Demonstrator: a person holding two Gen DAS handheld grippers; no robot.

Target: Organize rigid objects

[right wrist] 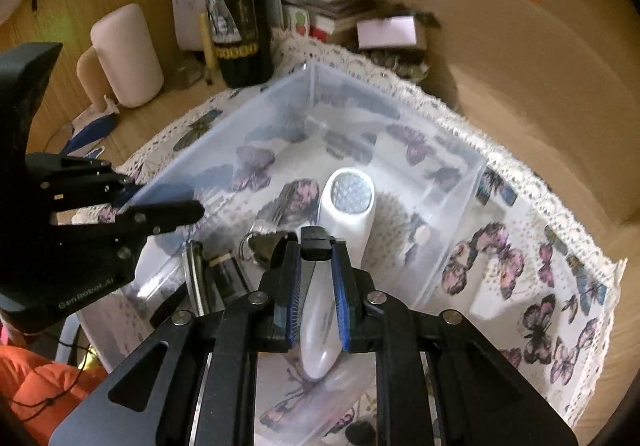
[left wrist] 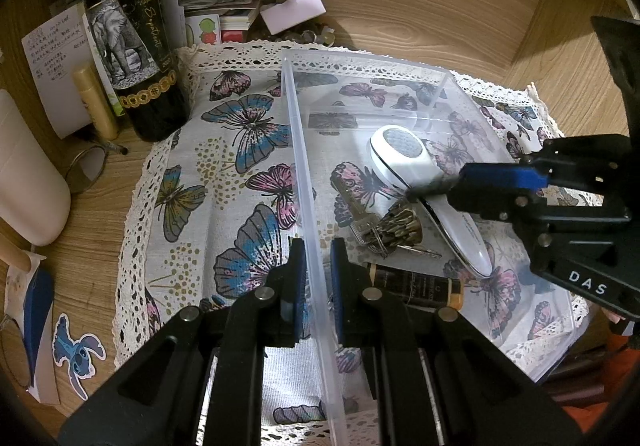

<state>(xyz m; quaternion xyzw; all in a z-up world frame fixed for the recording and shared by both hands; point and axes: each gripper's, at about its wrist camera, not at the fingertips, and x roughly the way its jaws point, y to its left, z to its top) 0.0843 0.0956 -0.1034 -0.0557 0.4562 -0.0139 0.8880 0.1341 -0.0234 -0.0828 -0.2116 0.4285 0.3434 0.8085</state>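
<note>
We're steadying the clear bin (left wrist: pixel 298 149) with the left tongs (left wrist: pixel 316 286) clamped on its wall. Right tongs (right wrist: pixel 316 298) are gripping the white shaver (right wrist: pixel 344 213) by its handle, inside the bin. Keys (left wrist: pixel 384 230) and small bottle (left wrist: pixel 416 288) are already lying in there. Releasing the shaver is what's remaining, it looks like.
</note>
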